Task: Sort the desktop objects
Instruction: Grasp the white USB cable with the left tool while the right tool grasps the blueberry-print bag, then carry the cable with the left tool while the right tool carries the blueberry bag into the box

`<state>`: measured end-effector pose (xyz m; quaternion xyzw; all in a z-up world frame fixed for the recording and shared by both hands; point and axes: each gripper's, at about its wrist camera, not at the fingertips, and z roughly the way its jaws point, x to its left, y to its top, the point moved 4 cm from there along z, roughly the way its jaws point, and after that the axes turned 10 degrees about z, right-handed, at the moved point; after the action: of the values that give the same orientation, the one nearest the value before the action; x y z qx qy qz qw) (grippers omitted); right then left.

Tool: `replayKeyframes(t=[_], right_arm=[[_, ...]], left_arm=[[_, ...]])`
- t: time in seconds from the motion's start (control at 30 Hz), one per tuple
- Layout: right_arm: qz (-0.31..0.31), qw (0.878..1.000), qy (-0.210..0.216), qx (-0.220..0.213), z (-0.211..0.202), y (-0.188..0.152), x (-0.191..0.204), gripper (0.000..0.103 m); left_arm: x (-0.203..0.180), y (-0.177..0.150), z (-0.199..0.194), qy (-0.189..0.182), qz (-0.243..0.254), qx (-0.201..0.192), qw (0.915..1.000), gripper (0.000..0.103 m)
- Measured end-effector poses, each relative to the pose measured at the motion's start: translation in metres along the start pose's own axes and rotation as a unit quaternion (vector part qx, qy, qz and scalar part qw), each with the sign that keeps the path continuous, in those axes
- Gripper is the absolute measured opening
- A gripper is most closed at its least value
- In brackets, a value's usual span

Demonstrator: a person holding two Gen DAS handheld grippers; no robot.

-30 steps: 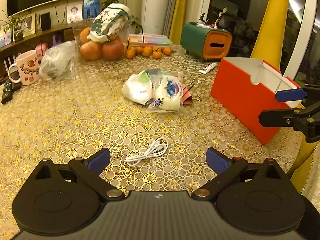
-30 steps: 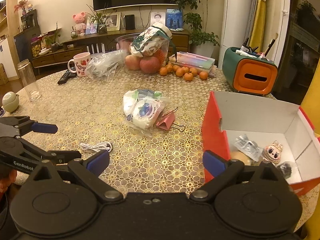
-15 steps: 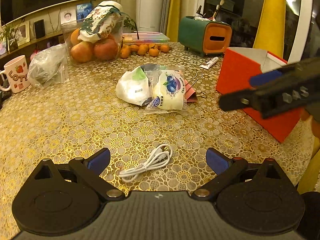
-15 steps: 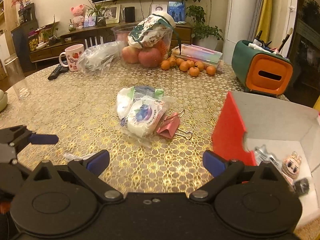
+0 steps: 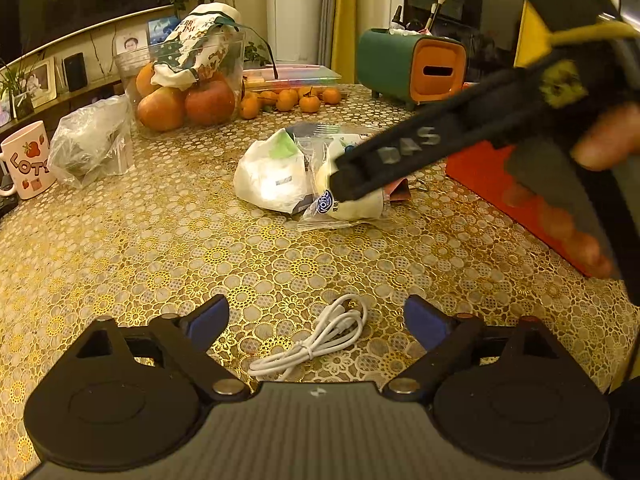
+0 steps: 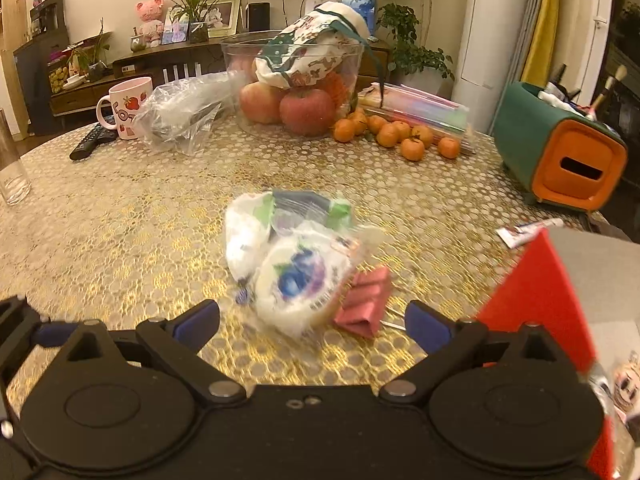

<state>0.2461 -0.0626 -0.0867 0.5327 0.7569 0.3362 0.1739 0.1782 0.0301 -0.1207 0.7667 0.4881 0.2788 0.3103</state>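
The left gripper [image 5: 316,318], jaws closing, straddles the untouched white cable [image 5: 316,344] on the counter [image 5: 160,240]; the right gripper [image 6: 312,320] is released above the snack packet [image 6: 300,280].

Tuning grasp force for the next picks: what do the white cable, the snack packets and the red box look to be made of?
White cable: looks like smooth rubbery plastic sheathing, matte, bundled in soft loops and tied at the middle.
Snack packets: thin glossy plastic film, crinkled, with glare and a clear sealed edge.
Red box: probably cardboard, matte red outside, plain pale inside, with straight folded walls.
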Motion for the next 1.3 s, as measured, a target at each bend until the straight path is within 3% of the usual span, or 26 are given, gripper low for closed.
replayKeyframes(t=[0.27,0.33,0.5,0.63,0.77,0.83,1.07,1.3], right_arm=[[0.004,1.0,-0.007,0.013,0.026,0.006,0.009,0.095],[0.007,1.0,-0.01,0.019,0.031,0.006,0.008,0.092],[0.01,1.0,-0.015,0.026,0.035,0.007,0.009,0.087],[0.019,0.999,-0.013,0.035,0.039,0.008,0.009,0.083],[0.024,0.999,-0.009,0.039,0.04,0.009,0.009,0.071],[0.019,0.999,-0.011,0.037,0.039,0.008,0.011,0.07],[0.013,0.999,-0.01,0.03,0.029,0.007,0.01,0.053],[0.003,1.0,0.0,0.018,0.004,0.0,0.01,0.049]], left_arm=[[0.001,-0.006,0.004,-0.009,0.008,0.002,0.9999,0.074],[0.001,-0.008,0.005,-0.014,0.01,0.005,0.9998,0.065],[0.0,-0.011,0.004,-0.015,0.013,0.0,0.9998,0.06],[-0.002,-0.011,0.002,-0.017,0.023,-0.004,0.9996,0.042],[-0.007,-0.011,0.0,-0.022,0.036,-0.012,0.999,0.031],[-0.009,-0.012,-0.001,-0.024,0.035,-0.015,0.999,0.025],[-0.01,-0.011,-0.001,-0.019,0.018,-0.015,0.9996,0.022],[-0.006,-0.009,-0.002,-0.015,-0.016,-0.004,0.9998,0.021]])
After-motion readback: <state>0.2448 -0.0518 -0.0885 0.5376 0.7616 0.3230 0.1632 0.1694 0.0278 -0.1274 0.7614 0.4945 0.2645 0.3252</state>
